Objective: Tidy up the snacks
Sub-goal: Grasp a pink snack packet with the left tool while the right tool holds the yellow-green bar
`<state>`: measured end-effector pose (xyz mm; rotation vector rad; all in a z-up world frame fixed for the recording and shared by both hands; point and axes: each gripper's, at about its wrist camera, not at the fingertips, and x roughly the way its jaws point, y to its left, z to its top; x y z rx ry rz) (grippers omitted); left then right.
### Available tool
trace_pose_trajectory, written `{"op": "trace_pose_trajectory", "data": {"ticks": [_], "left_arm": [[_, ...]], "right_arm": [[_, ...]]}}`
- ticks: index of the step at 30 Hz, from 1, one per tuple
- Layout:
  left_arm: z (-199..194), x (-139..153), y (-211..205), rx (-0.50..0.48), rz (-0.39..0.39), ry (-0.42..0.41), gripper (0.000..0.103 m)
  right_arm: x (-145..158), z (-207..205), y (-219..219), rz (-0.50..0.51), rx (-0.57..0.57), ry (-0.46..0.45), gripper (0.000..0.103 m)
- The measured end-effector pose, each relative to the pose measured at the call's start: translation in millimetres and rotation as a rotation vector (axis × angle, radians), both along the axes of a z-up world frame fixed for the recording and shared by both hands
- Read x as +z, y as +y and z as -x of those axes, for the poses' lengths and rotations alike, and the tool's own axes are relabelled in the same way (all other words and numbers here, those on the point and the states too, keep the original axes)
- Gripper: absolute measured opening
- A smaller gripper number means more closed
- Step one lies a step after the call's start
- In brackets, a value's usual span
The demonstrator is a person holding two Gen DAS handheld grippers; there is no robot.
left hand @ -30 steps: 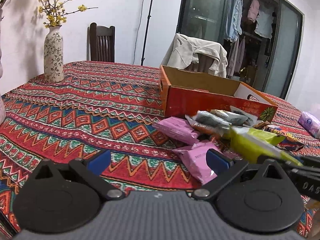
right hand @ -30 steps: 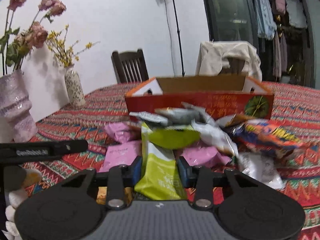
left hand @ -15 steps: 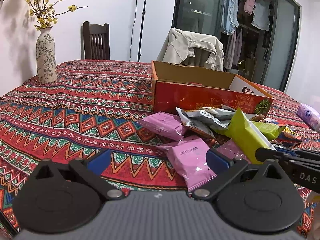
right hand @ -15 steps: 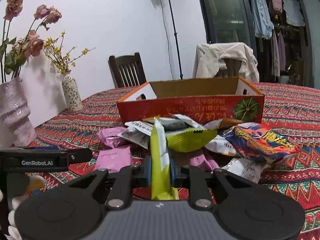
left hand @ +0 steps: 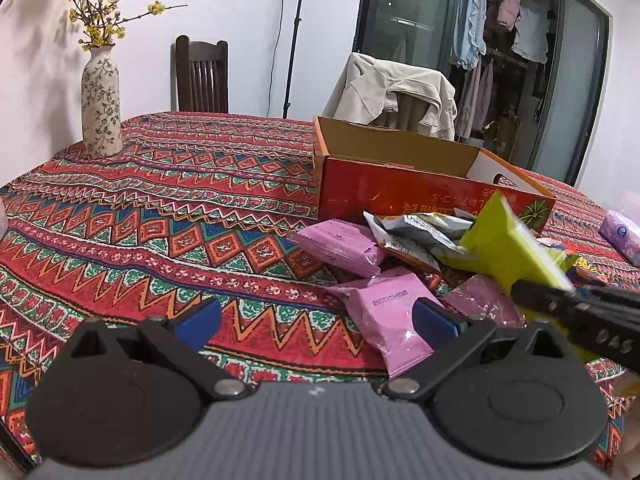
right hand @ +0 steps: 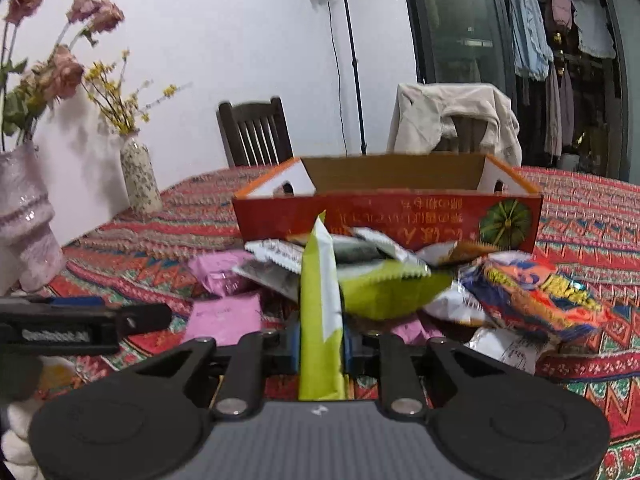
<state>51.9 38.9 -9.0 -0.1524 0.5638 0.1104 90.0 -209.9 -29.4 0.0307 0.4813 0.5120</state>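
Note:
My right gripper point(right hand: 322, 340) is shut on a lime-green snack packet point(right hand: 320, 312), which stands on edge above the snack pile; the same packet point(left hand: 508, 248) shows in the left wrist view at the right. The pile holds pink packets point(left hand: 386, 322), grey-white packets point(left hand: 416, 232), another green packet point(right hand: 388, 292) and an orange-blue bag point(right hand: 532, 300). Behind the pile stands an open red cardboard box point(right hand: 384, 216), also in the left wrist view point(left hand: 400, 192). My left gripper point(left hand: 316, 320) hangs open over the tablecloth, left of the pile, with nothing between its fingers.
A patterned red tablecloth point(left hand: 160, 216) covers the table. A floral vase point(left hand: 100, 108) stands at the far left, a pink vase point(right hand: 24, 216) nearer. A purple tissue pack point(left hand: 624, 236) lies far right. Two chairs, one draped with a jacket point(left hand: 396, 92), stand behind.
The right gripper closed narrower on the green packet and lifted it, so it now stands on edge above the pile. The left gripper stayed open and barely moved.

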Motion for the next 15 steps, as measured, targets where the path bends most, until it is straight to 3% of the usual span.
{"op": "trace_pose_trajectory", "data": {"ticks": [10, 15], "left_arm": [[-10.8, 4.7, -10.3, -0.001, 0.000, 0.020, 0.103], [-23.5, 6.1, -21.1, 0.001, -0.004, 0.050, 0.103]], "right_arm": [[37.1, 3.8, -22.8, -0.060, -0.050, -0.137, 0.018], [41.4, -4.7, -50.9, -0.091, -0.123, -0.150, 0.018]]}}
